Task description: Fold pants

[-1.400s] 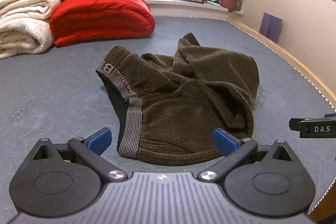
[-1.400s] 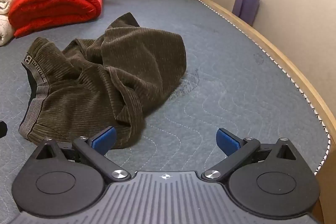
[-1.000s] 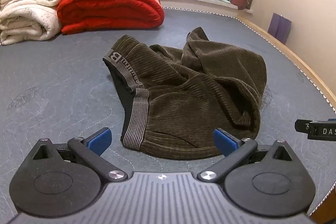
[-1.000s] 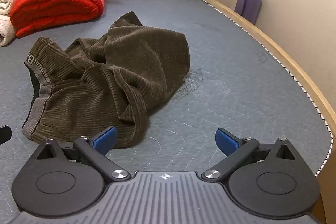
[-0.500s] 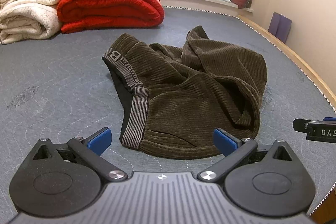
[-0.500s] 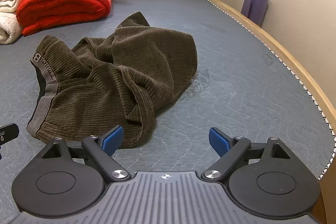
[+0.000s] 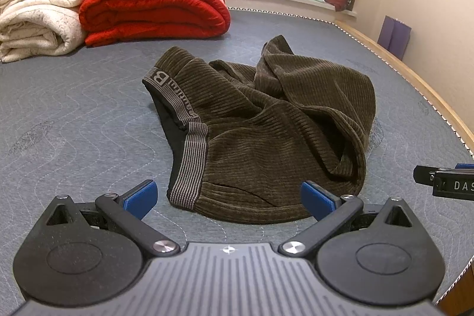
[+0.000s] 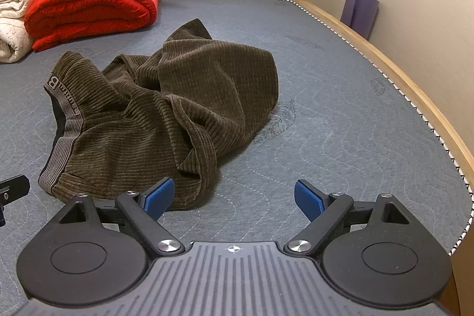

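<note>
So far, no folding has been done. The dark olive ribbed corduroy pants (image 7: 266,135) are lying in a crumpled heap on the grey-blue quilted mattress (image 7: 74,114), with the grey striped waistband (image 7: 189,156) at the near left of the heap and the legs bunched up behind and to the right. The left gripper (image 7: 228,199) is held just in front of the near edge of the pants, its blue pads spread wide, and nothing is pinched. The right gripper (image 8: 234,197) is also spread wide, though its jaws have just been closing a little, and nothing is between them; its left pad sits at the near right corner of the heap, while the rest faces bare mattress. It looks like the very first step: the pants have to be picked up and laid out flat. For that, the waistband should probably be pinched at its two ends, one by each gripper, and the cloth lifted and pulled straight. A folded red quilt (image 7: 154,8) and rolled cream blankets (image 7: 38,17) are stacked well behind, out of the way.
</note>
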The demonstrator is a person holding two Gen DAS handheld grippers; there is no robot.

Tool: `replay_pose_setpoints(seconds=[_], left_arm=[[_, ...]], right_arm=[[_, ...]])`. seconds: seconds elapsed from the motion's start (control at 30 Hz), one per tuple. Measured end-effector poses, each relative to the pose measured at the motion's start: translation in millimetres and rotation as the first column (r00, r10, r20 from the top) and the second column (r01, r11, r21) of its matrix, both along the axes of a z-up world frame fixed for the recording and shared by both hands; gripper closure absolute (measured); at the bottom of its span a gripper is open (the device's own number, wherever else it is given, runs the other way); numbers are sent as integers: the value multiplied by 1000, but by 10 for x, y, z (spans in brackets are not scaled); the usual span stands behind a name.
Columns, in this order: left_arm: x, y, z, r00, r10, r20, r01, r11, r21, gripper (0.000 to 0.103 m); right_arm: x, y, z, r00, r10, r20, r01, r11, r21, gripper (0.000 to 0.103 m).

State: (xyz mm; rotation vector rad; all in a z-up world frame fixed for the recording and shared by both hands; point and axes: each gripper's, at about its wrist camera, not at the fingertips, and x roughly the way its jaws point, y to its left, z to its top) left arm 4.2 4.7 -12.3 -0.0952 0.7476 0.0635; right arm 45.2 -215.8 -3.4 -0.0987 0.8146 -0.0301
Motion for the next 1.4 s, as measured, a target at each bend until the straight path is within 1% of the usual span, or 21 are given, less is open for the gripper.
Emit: replay_pose_setpoints(seconds=[1.2, 1.33, 1.4], left_arm=[[12, -4, 15, 1000, 3, -4, -3, 1000, -5, 0], [9, -3, 10, 1000, 6, -6, -6, 1000, -6, 0], [3, -3, 9, 1000, 6, -5, -6, 1000, -8, 0]], right_arm=[[2, 8, -14, 1000, 1, -11, -1, 1000, -15, 19], [5, 15, -24, 1000, 2, -14, -3, 1000, -19, 20], [8, 20, -28, 1000, 3, -15, -4, 1000, -20, 22]])
